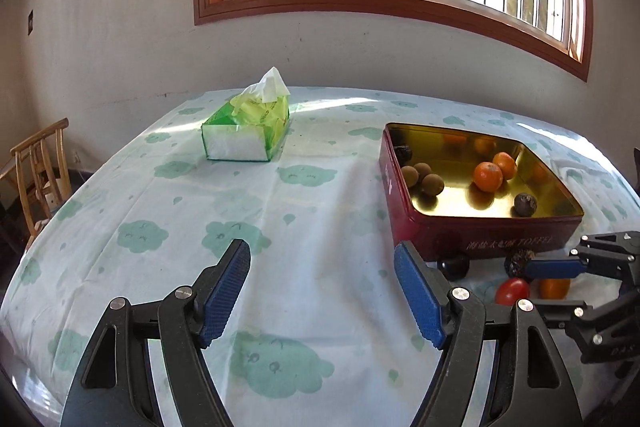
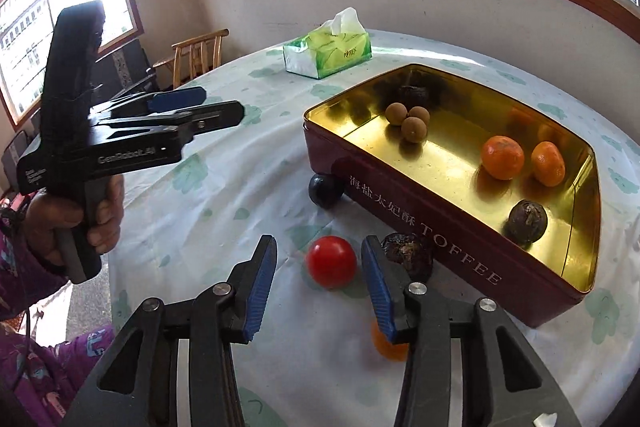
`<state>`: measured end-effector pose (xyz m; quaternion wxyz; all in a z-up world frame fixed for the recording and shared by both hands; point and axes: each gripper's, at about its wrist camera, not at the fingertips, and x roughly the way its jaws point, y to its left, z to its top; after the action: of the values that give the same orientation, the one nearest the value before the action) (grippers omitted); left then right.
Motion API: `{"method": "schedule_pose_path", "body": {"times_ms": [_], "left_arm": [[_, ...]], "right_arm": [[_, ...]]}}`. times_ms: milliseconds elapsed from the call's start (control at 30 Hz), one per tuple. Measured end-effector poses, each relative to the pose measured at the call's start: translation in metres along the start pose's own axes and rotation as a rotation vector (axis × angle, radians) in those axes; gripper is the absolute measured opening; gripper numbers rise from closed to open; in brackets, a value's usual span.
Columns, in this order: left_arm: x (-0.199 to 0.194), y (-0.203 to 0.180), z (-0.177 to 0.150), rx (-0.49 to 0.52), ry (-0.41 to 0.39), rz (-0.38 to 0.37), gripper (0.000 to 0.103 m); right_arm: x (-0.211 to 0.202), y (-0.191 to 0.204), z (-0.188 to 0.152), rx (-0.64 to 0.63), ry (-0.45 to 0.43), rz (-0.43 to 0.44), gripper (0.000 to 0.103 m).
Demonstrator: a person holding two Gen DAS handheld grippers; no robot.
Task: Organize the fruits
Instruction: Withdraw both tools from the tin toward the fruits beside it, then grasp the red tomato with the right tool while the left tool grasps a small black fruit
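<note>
A red toffee tin [image 2: 448,227] [image 1: 472,241] with a gold inside holds two oranges [image 2: 502,157], three brown longans [image 2: 408,119] and two dark wrinkled fruits [image 2: 527,221]. On the cloth in front of it lie a red tomato [image 2: 331,261] [image 1: 512,291], a dark plum [image 2: 326,190], a dark wrinkled fruit [image 2: 408,254] and a small orange fruit [image 2: 386,345] under my right finger. My right gripper [image 2: 320,279] is open, its jaws on either side of the tomato. My left gripper [image 1: 322,287] is open and empty over bare cloth, left of the tin.
A green tissue box [image 1: 248,131] stands at the back of the round table [image 1: 280,227], which is covered with a white cloth with green prints. A wooden chair [image 1: 40,167] stands at the left. A wall with a window is behind.
</note>
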<state>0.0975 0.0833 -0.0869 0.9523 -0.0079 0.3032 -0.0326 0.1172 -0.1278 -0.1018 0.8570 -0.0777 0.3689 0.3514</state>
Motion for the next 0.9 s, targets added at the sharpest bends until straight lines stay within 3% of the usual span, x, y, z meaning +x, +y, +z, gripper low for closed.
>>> {"method": "schedule_pose_path", "body": {"times_ms": [233,267,400,500,667,833,900], "left_arm": [[-0.009,0.006,-0.021,-0.002,0.027,-0.059,0.075],[-0.01,0.003,-0.021,0.002,0.027,-0.069,0.075],[-0.003,-0.014,-0.02,0.02,0.058,-0.156,0.071],[0.003,-0.032,-0.015,0.043,0.068,-0.187,0.071],[0.025,-0.057,-0.001,0.076,0.099,-0.243,0.069],[0.05,-0.071,0.006,0.062,0.166,-0.25,0.061],[0.058,-0.075,0.006,0.056,0.191,-0.247,0.053]], "right_arm": [[0.022,0.001,0.006,-0.031,0.065,-0.028,0.034],[0.024,0.002,0.007,-0.035,0.072,-0.029,0.029],[0.016,0.01,0.003,-0.032,0.067,-0.051,0.026],[-0.013,0.004,-0.009,0.053,-0.008,-0.065,0.026],[-0.062,-0.033,-0.036,0.21,-0.084,-0.181,0.026],[-0.087,-0.076,-0.059,0.337,-0.096,-0.263,0.026],[-0.088,-0.087,-0.063,0.363,-0.098,-0.275,0.026]]}}
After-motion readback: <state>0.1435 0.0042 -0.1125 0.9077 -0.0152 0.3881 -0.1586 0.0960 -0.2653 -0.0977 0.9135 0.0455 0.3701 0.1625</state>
